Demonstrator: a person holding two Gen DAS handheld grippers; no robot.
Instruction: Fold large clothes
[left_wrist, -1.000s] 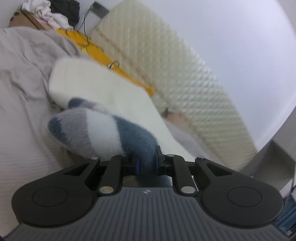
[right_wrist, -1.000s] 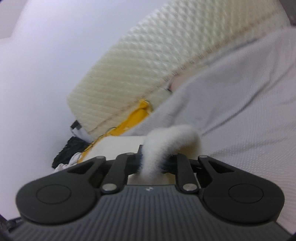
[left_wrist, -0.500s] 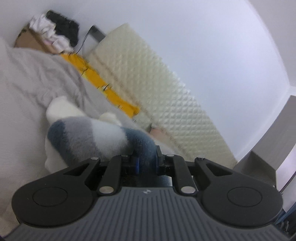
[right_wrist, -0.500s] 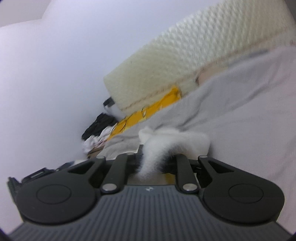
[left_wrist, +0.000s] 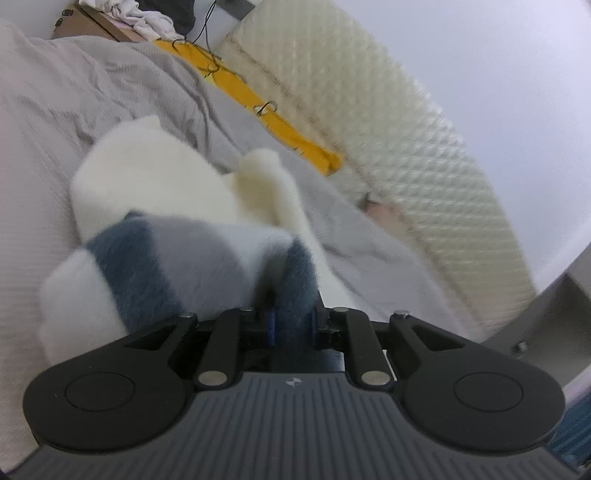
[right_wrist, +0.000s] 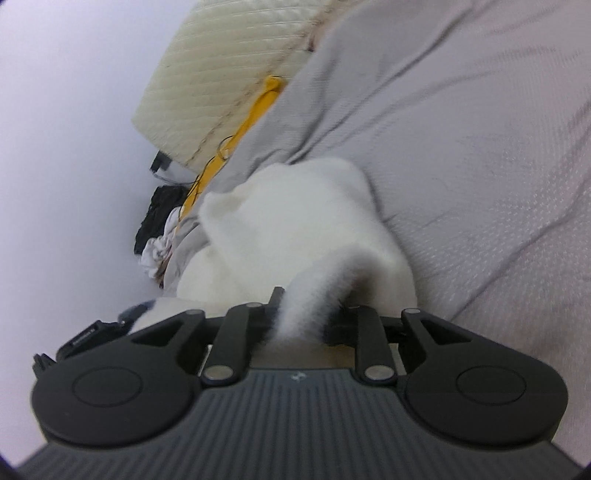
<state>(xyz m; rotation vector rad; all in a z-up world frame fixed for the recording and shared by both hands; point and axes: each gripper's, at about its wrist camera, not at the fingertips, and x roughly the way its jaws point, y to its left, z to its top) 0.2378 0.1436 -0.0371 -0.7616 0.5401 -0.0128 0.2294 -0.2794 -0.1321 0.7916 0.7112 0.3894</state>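
Observation:
A fluffy garment, white with dark blue and grey stripes (left_wrist: 162, 258), lies bunched on a bed with a pale grey cover (left_wrist: 37, 155). My left gripper (left_wrist: 293, 321) is shut on its dark blue striped edge. My right gripper (right_wrist: 306, 321) is shut on a white fold of the same garment (right_wrist: 295, 221). The white bulk of the garment spreads ahead of both grippers over the cover. The fingertips of both grippers are buried in the pile.
A cream quilted mattress (left_wrist: 388, 122) leans against the white wall behind the bed, with a yellow strip (left_wrist: 258, 107) along its foot. A cardboard box with crumpled clothes (left_wrist: 110, 22) sits at the far corner. The left gripper's body (right_wrist: 85, 336) shows in the right wrist view.
Both grippers have swung down toward the bed with the garment still held. More of the white garment now lies spread in front of them.

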